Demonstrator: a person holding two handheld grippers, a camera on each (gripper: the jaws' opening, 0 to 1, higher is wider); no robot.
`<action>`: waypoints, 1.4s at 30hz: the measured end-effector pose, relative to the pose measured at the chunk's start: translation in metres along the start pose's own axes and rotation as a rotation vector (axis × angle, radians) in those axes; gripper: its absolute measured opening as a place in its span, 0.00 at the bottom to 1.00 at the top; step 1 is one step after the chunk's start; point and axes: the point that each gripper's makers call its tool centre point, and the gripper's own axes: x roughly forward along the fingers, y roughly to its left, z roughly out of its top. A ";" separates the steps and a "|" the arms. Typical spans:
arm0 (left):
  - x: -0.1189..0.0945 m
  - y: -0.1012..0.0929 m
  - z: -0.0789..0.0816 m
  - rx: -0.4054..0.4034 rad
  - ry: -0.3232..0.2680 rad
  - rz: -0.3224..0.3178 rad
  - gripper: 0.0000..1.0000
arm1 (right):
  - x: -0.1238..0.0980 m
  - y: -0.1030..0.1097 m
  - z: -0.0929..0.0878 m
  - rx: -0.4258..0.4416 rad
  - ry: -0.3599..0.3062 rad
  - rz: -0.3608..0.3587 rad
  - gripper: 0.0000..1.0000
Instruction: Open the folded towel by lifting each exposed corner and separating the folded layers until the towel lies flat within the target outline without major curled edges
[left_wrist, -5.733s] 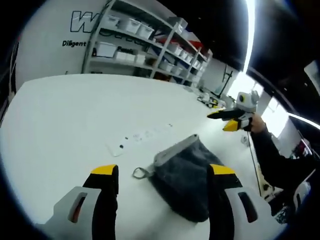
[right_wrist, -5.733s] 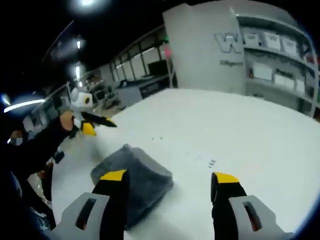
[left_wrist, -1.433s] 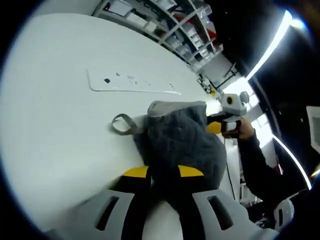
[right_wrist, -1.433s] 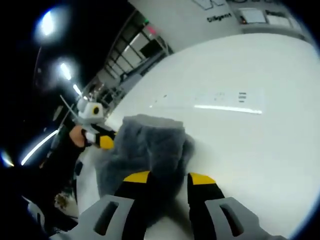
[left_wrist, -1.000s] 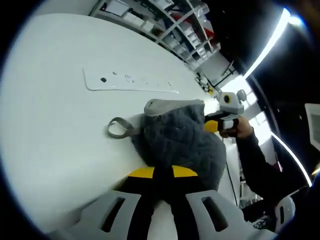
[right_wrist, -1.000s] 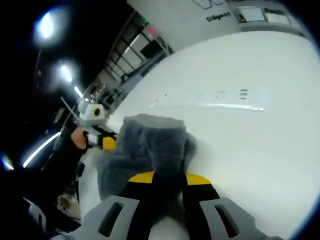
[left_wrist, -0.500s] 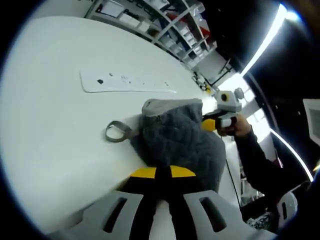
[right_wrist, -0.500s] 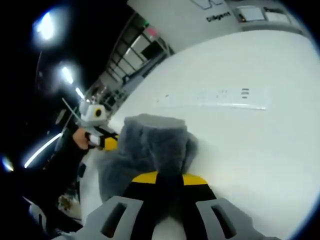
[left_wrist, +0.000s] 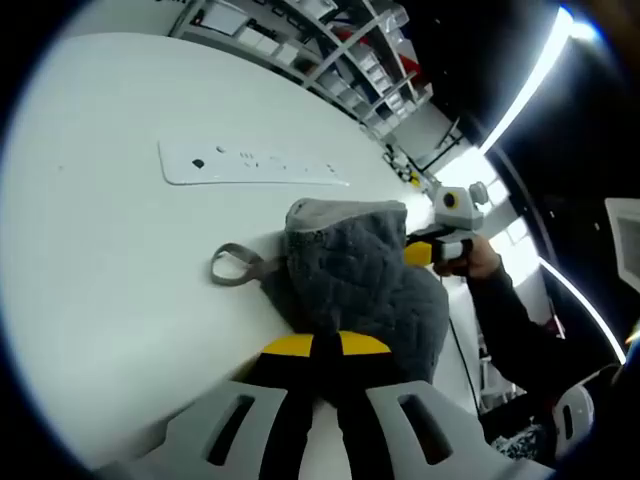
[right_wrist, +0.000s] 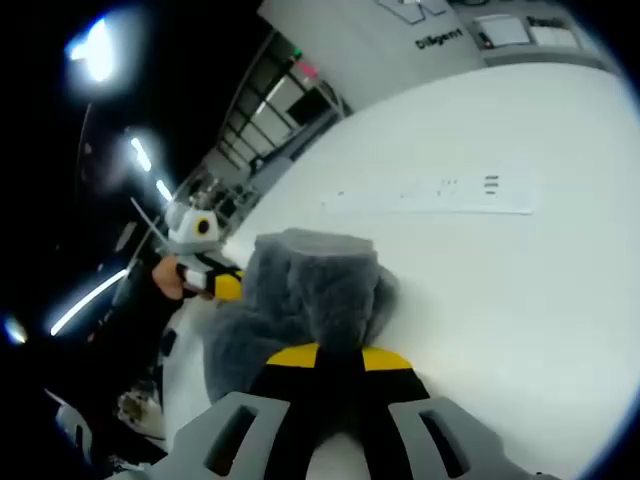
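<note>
Both claws have clamped onto towel (left_wrist: 355, 285).

Both pictures bend at the edges. The white table (left_wrist: 110, 250) shines bright; the room behind is dark. Lamps (right_wrist: 95, 45) glare at ten o'clock, blurry.

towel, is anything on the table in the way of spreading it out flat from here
Nothing visible blocks it. The towel is already pinched by both the left gripper and the right gripper, and the white table around it is bare. The flat white strip lies apart, beyond the towel. No target outline can be made out.
</note>
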 end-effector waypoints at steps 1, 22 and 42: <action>0.000 -0.001 -0.001 0.000 0.001 -0.001 0.03 | 0.000 0.000 0.000 0.000 0.001 0.000 0.08; -0.004 -0.022 -0.023 0.038 0.012 0.010 0.02 | -0.010 0.018 -0.020 -0.023 0.007 0.012 0.07; -0.012 -0.032 -0.033 0.078 -0.037 0.042 0.01 | -0.015 0.030 -0.036 -0.005 0.002 -0.013 0.07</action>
